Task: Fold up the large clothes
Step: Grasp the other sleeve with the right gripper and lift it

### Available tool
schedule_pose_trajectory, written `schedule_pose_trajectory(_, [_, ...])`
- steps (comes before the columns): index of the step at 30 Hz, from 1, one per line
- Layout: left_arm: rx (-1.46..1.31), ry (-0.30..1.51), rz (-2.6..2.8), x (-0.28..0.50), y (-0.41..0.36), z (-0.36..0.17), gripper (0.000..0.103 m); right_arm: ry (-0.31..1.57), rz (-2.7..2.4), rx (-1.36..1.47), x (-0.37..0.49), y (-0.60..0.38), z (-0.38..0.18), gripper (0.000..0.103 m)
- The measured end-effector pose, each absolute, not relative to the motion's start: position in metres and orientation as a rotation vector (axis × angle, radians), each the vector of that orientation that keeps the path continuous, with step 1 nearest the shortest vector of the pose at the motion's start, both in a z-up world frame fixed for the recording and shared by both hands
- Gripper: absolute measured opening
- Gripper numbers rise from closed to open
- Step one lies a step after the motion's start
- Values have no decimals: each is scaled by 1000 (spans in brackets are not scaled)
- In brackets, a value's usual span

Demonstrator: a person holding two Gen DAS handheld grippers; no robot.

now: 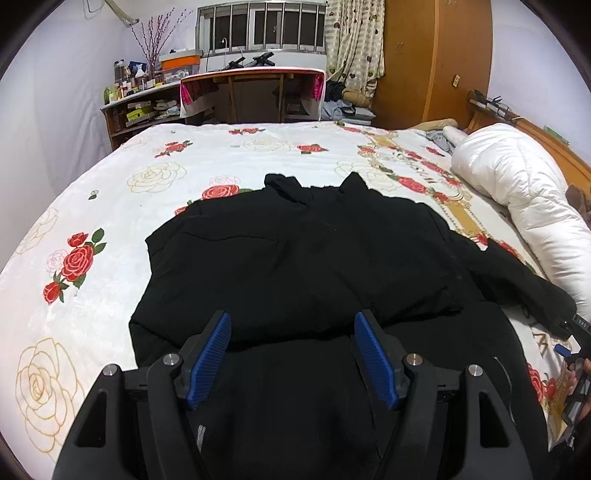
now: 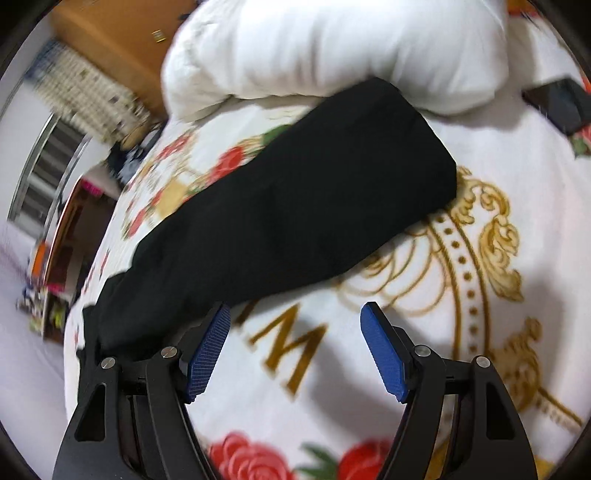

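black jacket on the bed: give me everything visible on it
The black jacket is matte, soft-looking fabric, lying flat on the floral bedspread, collar away from the left wrist camera. One sleeve stretches out sideways toward the white duvet, its cuff touching it. Neither open gripper holds the jacket.

bed: white blanket printed with red roses and gold scrollwork [image 1: 155,155] | right side: puffy white duvet roll [image 1: 517,184] | far end: wooden desk [image 1: 255,92], cluttered wooden shelf [image 1: 140,107], barred window [image 1: 258,26], patterned curtain [image 1: 354,40], tall orange-brown wooden wardrobe [image 1: 436,55]
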State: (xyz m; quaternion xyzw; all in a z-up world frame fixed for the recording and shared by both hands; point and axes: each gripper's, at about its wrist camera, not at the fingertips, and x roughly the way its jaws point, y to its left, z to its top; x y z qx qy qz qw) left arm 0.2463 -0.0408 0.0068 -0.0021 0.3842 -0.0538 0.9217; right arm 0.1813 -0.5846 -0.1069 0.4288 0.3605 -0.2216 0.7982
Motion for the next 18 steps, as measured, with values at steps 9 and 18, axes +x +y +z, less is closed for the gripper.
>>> schedule_pose_trajectory(9, [16,845,-90,268,-45,-21,71,684,-565,943,202,-622,-116,73])
schedule_pose_trajectory(18, [-26,846,-65,270,-25,-23,70,662,-585,887,190,-620,-72,17])
